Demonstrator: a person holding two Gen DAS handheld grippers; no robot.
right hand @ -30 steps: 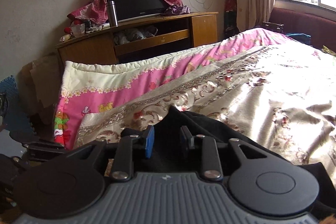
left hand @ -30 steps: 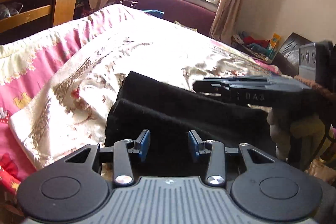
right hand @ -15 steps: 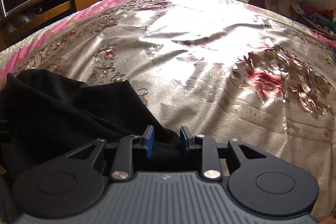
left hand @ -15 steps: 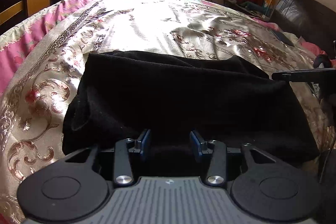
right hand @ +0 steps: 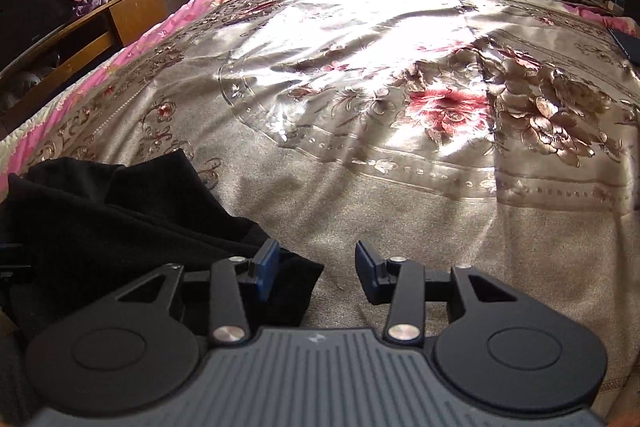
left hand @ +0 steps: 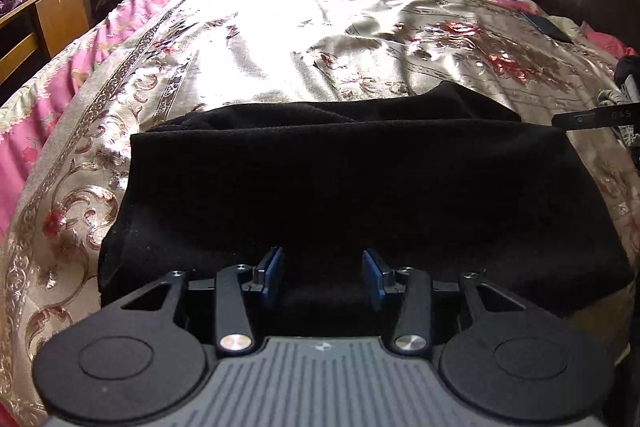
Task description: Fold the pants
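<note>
Black pants (left hand: 348, 187) lie folded into a wide block on the bed (left hand: 280, 39), straight ahead of the left tool (left hand: 322, 279), its pads apart above the near edge. Right tool (right hand: 316, 273) spread too, pants corner by its left pad; likely released to set the fold.

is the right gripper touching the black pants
Cannot tell. In the right wrist view the right gripper is open, its left finger overlapping the edge of the black pants, but no contact or gap shows plainly.
</note>
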